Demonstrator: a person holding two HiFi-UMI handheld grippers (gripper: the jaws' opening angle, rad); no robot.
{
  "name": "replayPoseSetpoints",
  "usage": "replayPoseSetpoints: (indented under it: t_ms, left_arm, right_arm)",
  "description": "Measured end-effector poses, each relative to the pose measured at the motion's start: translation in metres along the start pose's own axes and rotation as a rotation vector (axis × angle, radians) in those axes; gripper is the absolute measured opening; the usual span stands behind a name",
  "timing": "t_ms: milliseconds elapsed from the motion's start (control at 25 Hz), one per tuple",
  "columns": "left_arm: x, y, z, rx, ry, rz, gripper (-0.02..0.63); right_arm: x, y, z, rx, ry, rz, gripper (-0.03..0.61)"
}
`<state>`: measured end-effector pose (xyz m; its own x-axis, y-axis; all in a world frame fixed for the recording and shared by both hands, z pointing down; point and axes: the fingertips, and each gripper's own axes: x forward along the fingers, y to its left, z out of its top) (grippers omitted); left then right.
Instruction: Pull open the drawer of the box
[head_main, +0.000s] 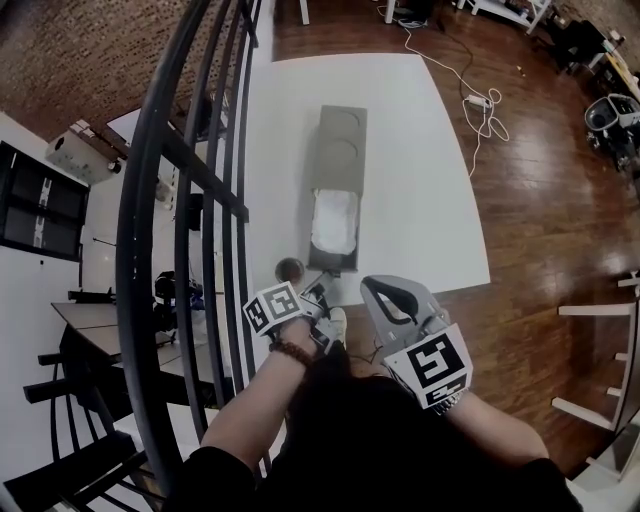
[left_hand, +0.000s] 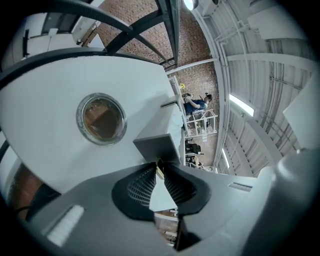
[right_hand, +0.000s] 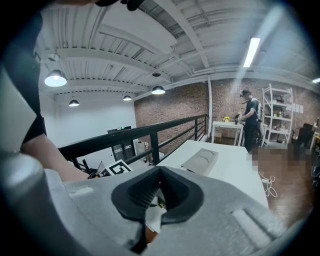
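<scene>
A long grey box (head_main: 342, 135) lies on a white table (head_main: 420, 200), one short end pointing towards me. Its drawer (head_main: 335, 222) already stands part of the way out of that near end, showing a white, soft-looking lining.

I judge the box to be light and stiff, like board or thin plastic, so a hard tug would probably drag the whole box across the smooth table top instead of sliding the drawer. Nothing braces it. The only place to take hold is a small brass-coloured pull (left_hand: 159, 165) in the middle of the grey drawer front (left_hand: 156, 146). It is tiny and could slip out of a loose pinch, so I would draw it straight and level.

The left gripper (left_hand: 159, 170) has its ribbed pads pinched nearly together on that pull, touching nothing else. A round opening in the table top (left_hand: 101, 119) sits just beside the drawer front.

The right gripper (right_hand: 159, 176) hangs in the air near my body, well clear of the box, its jaws closed on nothing.
</scene>
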<state>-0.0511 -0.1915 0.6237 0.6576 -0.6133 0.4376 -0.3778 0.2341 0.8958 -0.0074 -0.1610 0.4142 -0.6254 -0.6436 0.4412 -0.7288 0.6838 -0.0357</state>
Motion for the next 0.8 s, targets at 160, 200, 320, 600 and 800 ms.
replayPoseSetpoints:
  t_ms: [160, 200, 320, 600, 800]
  left_arm:
    - [-0.003, 0.005, -0.007, -0.007, 0.000, 0.009, 0.064]
    - [-0.004, 0.006, -0.009, -0.008, 0.000, 0.010, 0.064]
    - [-0.007, 0.007, -0.014, -0.009, -0.001, 0.011, 0.064]
    - [-0.012, 0.011, -0.019, -0.010, -0.005, 0.015, 0.064]
    - [-0.012, 0.014, -0.023, -0.010, -0.009, 0.023, 0.065]
  right_arm:
    - [-0.004, 0.002, -0.003, 0.001, -0.005, 0.006, -0.008]
    - [-0.005, 0.002, -0.004, 0.001, -0.006, 0.007, -0.008]
    - [-0.008, 0.005, -0.005, 0.001, -0.007, 0.011, -0.008]
    - [-0.012, 0.012, -0.007, -0.007, -0.007, 0.022, -0.008]
    - [-0.014, 0.011, -0.013, 0.006, -0.016, 0.027, -0.008]
